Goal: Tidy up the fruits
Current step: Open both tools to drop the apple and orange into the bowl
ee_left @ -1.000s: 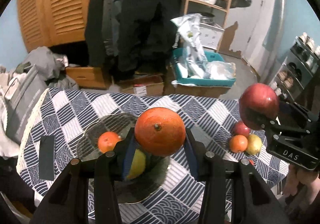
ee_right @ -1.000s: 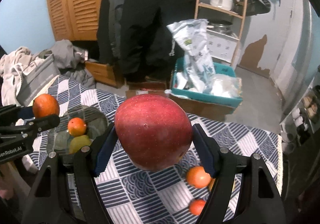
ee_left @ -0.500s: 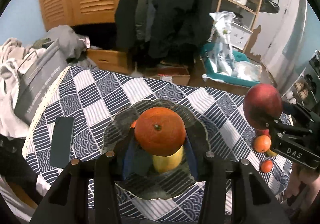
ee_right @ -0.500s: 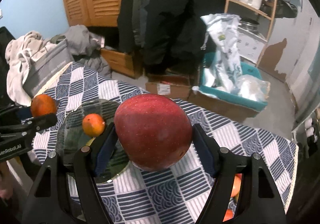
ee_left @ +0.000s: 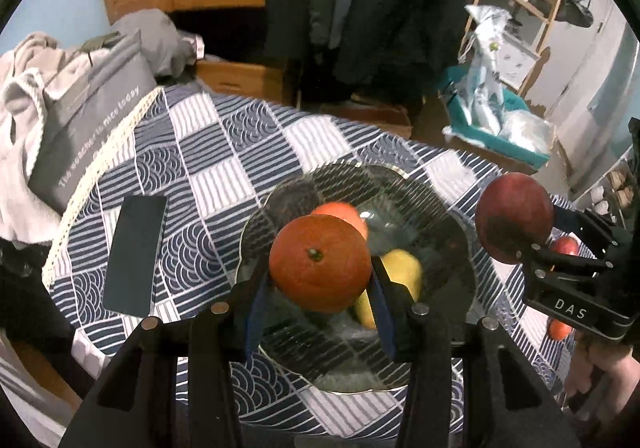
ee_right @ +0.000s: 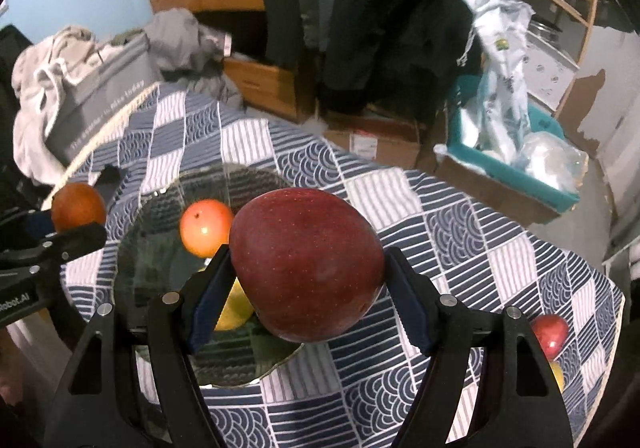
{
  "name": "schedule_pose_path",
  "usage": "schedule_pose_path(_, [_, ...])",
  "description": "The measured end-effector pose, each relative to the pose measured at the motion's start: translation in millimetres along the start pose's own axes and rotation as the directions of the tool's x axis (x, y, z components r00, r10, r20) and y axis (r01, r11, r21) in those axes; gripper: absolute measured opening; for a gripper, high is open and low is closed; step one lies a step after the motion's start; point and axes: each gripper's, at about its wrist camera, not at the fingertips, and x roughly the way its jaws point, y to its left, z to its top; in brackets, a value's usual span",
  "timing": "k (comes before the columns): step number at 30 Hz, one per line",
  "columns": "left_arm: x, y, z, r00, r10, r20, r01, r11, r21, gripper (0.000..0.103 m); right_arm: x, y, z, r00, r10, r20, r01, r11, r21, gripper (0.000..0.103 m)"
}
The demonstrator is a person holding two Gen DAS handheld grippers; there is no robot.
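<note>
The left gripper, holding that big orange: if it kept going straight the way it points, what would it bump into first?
Probably the round glass plate below the left gripper, or the yellow fruit and small orange fruit already lying on it. Depth is hard to judge here.

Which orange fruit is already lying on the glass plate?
The smaller, lighter orange fruit on the glass plate. The bigger, darker orange is held in the left gripper's fingers.

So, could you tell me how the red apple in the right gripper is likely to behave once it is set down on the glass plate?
The red apple is round, so it may well roll on the smooth glass plate. It looks firm: the right gripper pinches it without denting it. It is the biggest fruit here, so it could nudge the orange already on the plate.
</note>
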Motion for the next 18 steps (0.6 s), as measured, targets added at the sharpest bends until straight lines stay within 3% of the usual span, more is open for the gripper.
schedule_pose_path(10, [39, 14, -11, 0.995, 0.02, -0.096, -0.023, 0.999, -0.026, 0.047, 41, 12, -4, 0.997, 0.003, -0.078, -0.006, 0.999, -0.032, 0.075])
schedule_pose_path(18, [53, 15, -15, 0.991, 0.041, -0.127, -0.044, 0.999, -0.027, 0.047, 64, 15, -6, 0.992, 0.015, -0.127, -0.02, 0.999, -0.041, 0.075])
